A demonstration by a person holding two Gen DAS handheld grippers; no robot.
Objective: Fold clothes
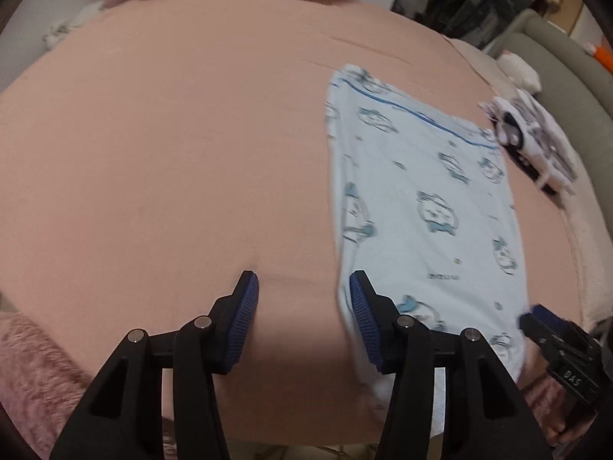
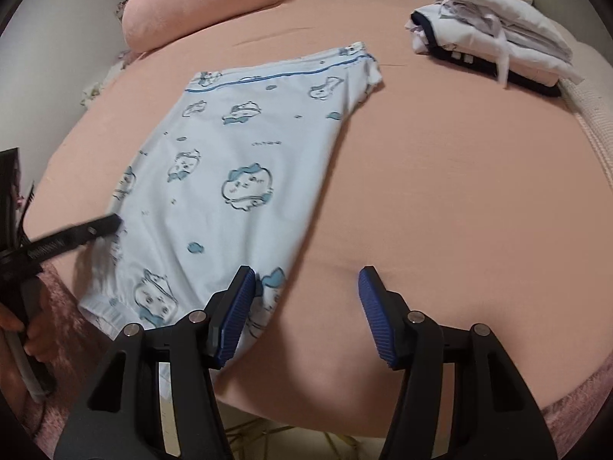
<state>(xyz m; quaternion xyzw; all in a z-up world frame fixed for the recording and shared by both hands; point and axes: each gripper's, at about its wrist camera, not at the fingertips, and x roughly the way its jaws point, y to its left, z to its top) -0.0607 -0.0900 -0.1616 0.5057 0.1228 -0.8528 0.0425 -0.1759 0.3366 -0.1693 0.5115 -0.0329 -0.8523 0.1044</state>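
Surface: pink bed (image 1: 153,153); fuzzy blanket (image 1: 34,375) at near edge.
Room: pillow (image 2: 199,11) at 11 o'clock, far end.
Garment: pale blue printed garment (image 2: 230,176), flat on bed, running from near edge to 12 o'clock.
Stack: folded clothes (image 2: 498,50) at 2 o'clock, far.
Left gripper (image 1: 304,322): jaws spread, empty, at garment's left edge.
Right gripper (image 2: 306,316): jaws spread, empty; left pad over garment's near corner.
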